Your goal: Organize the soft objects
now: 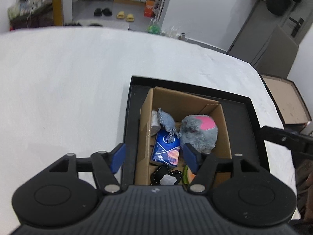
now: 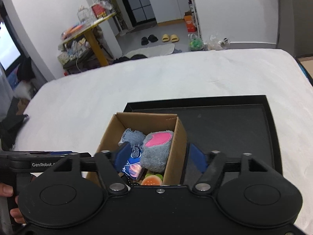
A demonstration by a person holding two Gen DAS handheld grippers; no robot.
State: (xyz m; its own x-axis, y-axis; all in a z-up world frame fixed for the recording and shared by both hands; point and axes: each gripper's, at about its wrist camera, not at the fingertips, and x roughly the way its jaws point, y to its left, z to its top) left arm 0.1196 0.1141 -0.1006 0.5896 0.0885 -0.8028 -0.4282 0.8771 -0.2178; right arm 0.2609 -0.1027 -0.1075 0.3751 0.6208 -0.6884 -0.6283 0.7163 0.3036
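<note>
Saw the right gripper point(image 2: 158, 157) hanging with fingers point(image 2: 197, 159) spread and nothing between the pads. Straddled the right wall of a cardboard box point(image 2: 177, 137). Beyond the left finger, a grey plush point(image 2: 156, 152) inside; around the right finger, a black tray point(image 2: 234, 129).

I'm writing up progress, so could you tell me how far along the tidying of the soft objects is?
Largely done, it seems: the grey plush, a blue packet and other small items sit inside the cardboard box on the black tray. Left gripper and right gripper are open, holding nothing. No loose items show on the white cloth.
</note>
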